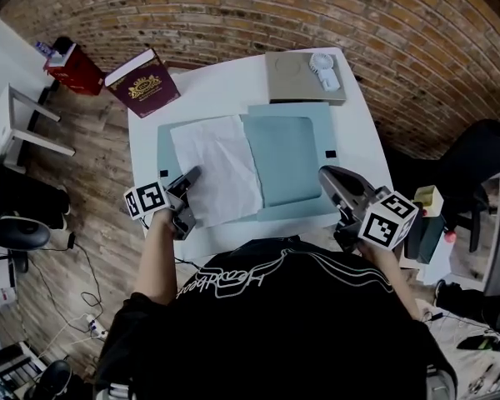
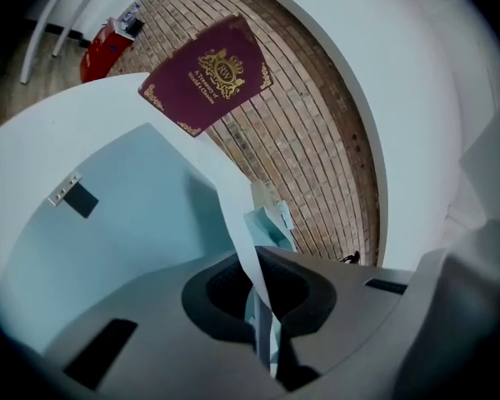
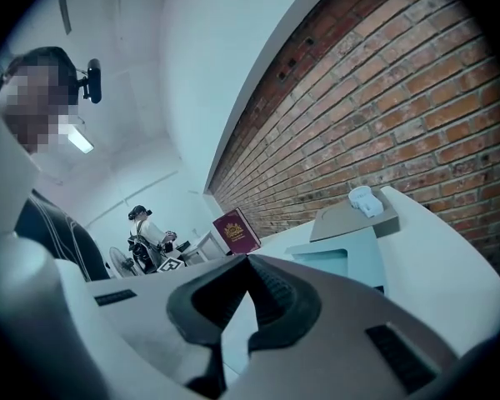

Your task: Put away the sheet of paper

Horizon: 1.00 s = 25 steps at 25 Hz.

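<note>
A white sheet of paper (image 1: 221, 169) lies across the left half of an open pale blue folder (image 1: 287, 157) on the white table (image 1: 233, 86). My left gripper (image 1: 190, 177) is at the sheet's near left edge, shut on it. In the left gripper view the sheet (image 2: 242, 232) rises from between the closed jaws of the left gripper (image 2: 258, 261), above the folder (image 2: 108, 223). My right gripper (image 1: 327, 176) hovers by the folder's near right corner. In the right gripper view the jaws of the right gripper (image 3: 248, 261) meet with nothing between them, and the folder (image 3: 337, 261) lies ahead.
A maroon book (image 1: 143, 82) overhangs the table's far left corner. A grey board (image 1: 300, 82) with a small white object (image 1: 323, 69) sits at the far right. A red box (image 1: 75, 69) stands on the floor to the left. A brick wall runs behind the table.
</note>
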Each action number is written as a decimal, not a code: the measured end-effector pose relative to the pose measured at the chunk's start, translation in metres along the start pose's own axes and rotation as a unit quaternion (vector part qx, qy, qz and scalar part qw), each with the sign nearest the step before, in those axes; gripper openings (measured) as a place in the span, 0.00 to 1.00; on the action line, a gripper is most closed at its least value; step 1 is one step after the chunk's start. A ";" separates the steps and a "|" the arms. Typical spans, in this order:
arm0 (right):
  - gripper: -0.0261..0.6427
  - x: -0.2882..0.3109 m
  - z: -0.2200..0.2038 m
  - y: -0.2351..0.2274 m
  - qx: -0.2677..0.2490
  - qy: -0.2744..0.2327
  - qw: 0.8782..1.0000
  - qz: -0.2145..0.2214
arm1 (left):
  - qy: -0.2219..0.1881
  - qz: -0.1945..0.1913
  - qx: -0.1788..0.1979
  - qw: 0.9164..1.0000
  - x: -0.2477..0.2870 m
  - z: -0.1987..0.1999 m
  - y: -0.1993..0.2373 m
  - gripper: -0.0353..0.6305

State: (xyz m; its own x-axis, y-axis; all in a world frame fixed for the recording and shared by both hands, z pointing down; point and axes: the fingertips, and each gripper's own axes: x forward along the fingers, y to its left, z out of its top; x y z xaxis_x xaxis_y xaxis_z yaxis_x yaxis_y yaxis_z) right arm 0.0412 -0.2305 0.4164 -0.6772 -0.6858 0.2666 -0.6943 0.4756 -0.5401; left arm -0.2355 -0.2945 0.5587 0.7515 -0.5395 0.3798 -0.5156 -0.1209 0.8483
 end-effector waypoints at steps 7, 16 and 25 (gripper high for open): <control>0.04 -0.007 -0.015 -0.013 0.026 0.003 1.000 -0.009 | 0.006 0.016 -0.002 1.000 0.017 -0.008 0.000 0.10; 0.04 -0.008 -0.016 -0.014 0.031 0.004 1.000 0.003 | 0.020 0.032 0.007 0.999 0.043 -0.024 -0.012 0.10; 0.04 -0.014 -0.011 -0.017 0.024 0.005 1.000 0.018 | 0.034 0.046 0.020 0.998 0.080 -0.041 -0.029 0.10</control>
State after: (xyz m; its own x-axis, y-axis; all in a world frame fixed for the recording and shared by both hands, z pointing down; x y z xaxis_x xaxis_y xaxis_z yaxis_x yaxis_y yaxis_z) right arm 0.0595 -0.2232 0.4306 -0.7036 -0.6637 0.2538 -0.6572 0.4720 -0.5877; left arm -0.1438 -0.3004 0.5799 0.7253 -0.4929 0.4807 -0.5992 -0.1080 0.7933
